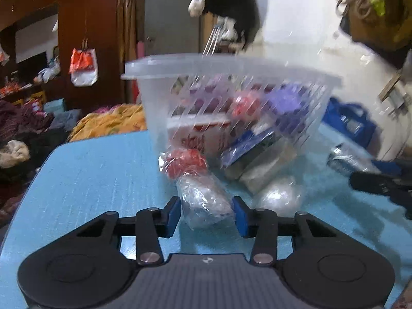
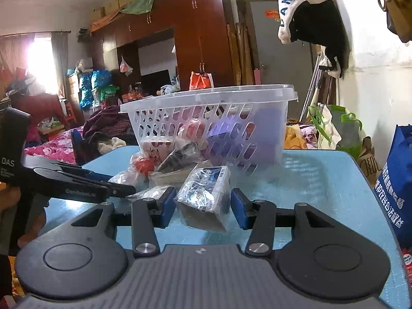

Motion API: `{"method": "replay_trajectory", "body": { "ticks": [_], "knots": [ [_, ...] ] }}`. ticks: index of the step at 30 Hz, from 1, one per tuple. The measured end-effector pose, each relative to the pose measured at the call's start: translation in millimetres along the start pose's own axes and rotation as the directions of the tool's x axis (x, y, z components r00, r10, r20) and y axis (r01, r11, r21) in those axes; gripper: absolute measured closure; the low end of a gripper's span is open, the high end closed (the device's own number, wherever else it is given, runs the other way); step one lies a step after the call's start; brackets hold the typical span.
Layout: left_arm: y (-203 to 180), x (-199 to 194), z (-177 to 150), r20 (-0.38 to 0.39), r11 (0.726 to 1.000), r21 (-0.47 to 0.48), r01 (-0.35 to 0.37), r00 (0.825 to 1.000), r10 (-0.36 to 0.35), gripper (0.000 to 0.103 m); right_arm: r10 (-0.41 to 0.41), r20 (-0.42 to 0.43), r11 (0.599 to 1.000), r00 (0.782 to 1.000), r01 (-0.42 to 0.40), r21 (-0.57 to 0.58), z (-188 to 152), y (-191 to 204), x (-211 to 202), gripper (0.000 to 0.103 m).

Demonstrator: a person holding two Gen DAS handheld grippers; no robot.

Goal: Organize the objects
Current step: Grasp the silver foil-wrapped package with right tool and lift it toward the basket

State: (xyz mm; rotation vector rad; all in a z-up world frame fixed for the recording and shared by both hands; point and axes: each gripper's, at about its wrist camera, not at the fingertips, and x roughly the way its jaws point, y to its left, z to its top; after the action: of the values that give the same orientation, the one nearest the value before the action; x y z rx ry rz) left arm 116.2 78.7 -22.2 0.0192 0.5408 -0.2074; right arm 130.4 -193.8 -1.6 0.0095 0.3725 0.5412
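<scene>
Between your left gripper's (image 1: pixel 207 216) blue pads sits a clear-wrapped bundle (image 1: pixel 203 200) with a red top, jaws parted and flanking it, not visibly pressing. Your right gripper (image 2: pixel 203 209) likewise stands parted around a plastic-wrapped box (image 2: pixel 206 195) with blue printing, gaps showing on both sides. Both items lie on the blue table (image 2: pixel 322 188), just in front of the white slotted basket (image 2: pixel 206 118), which already holds several packets (a purple one among them).

Handling judgement: the film wrap will likely be slick and crinkly, the bundle soft and light, so close on its middle, where the body looks thickest. The box looks stiffer; take it across its flat sides. A wrapped red ball (image 2: pixel 143 166) and further packets lie touching one another between grippers and basket.
</scene>
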Motion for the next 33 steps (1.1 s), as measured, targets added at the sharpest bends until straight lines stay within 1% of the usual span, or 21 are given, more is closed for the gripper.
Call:
{"method": "replay_trajectory", "body": {
  "ticks": [2, 4, 8, 11, 13, 17, 23, 25, 29, 33],
  "knots": [
    [2, -9, -4, 0.052, 0.999, -0.001, 0.036, 0.998, -0.036, 0.056, -0.002, 0.004, 1.000, 1.000, 0.002, -0.005, -1, 0, -2, 0.053],
    [4, -16, -7, 0.103, 0.998, -0.004, 0.066, 0.993, -0.065, 0.056, -0.005, 0.006, 1.000, 1.000, 0.006, -0.016, -2, 1, -2, 0.053],
    [8, -26, -10, 0.179, 0.995, -0.001, 0.102, 0.979, -0.100, 0.056, -0.017, 0.014, 0.999, 1.000, 0.017, -0.031, -2, 3, -2, 0.053],
    [4, -32, -12, 0.228, 0.994, 0.027, 0.105, 0.968, -0.108, 0.056, -0.018, 0.015, 0.999, 1.000, 0.019, -0.038, -2, 3, -1, 0.053],
    [4, -31, -10, 0.233, 0.995, 0.024, 0.094, 0.968, -0.097, 0.056, -0.021, 0.015, 0.999, 1.000, 0.022, -0.045, -3, 4, -1, 0.053],
    [7, -28, -8, 0.215, 0.994, 0.002, 0.110, 0.971, -0.108, 0.056, -0.036, 0.017, 0.997, 0.999, 0.038, -0.068, -4, 8, 0, 0.053],
    [7, -34, -12, 0.248, 0.993, 0.021, 0.114, 0.962, -0.115, 0.056, -0.044, 0.026, 0.996, 0.999, 0.046, -0.077, -5, 9, 0, 0.053],
    [8, -34, -11, 0.250, 0.994, 0.014, 0.107, 0.962, -0.108, 0.056, -0.058, 0.031, 0.994, 0.998, 0.061, -0.089, -6, 12, 0, 0.053],
    [11, -32, -11, 0.247, 0.994, -0.001, 0.113, 0.963, -0.110, 0.056, -0.099, 0.042, 0.984, 0.994, 0.105, -0.147, -8, 21, 1, 0.053],
    [11, -35, -13, 0.268, 0.994, 0.006, 0.113, 0.957, -0.111, 0.056, -0.099, 0.047, 0.984, 0.994, 0.105, -0.143, -8, 21, 1, 0.053]
  ]
}}
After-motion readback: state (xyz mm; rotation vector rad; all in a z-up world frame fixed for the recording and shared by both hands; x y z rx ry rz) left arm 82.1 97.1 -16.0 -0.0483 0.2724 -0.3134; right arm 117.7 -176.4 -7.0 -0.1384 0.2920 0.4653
